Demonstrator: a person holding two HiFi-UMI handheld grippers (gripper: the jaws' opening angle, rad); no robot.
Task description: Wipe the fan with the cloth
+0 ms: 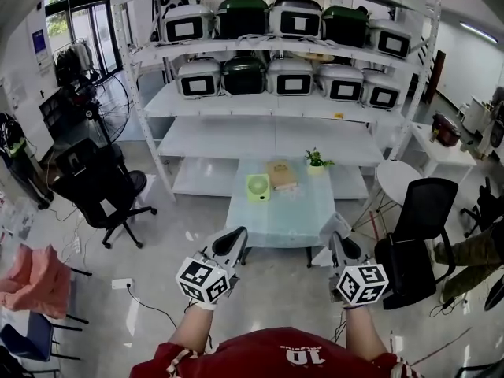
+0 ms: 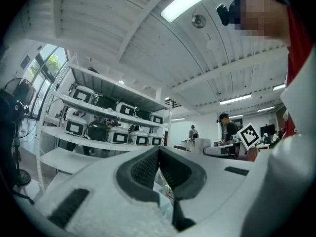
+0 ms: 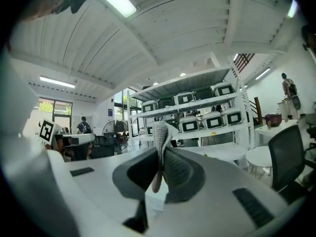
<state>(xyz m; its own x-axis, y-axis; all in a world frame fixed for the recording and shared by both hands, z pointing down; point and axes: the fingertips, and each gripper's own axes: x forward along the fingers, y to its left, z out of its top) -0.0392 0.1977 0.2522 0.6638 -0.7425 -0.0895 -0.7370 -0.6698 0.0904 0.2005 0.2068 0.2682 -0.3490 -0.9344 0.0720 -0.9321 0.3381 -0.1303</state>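
A small green fan (image 1: 257, 187) stands on the left part of a glass table (image 1: 295, 223), well ahead of both grippers. In the head view my right gripper (image 1: 339, 242) is near the table's front right corner, and a pale cloth (image 1: 332, 228) hangs from its tip. In the right gripper view the jaws (image 3: 160, 152) are shut on that grey-white cloth (image 3: 159, 132), which sticks up between the pads. My left gripper (image 1: 234, 237) is held near the table's front left corner. Its jaws (image 2: 158, 153) are shut with nothing between them.
A brown packet (image 1: 280, 173) and a small potted plant (image 1: 316, 162) also sit on the table. White shelves (image 1: 276, 101) with several cookers stand behind it. Black office chairs stand at the left (image 1: 102, 187) and right (image 1: 417, 227). A round white table (image 1: 398, 181) is at the right.
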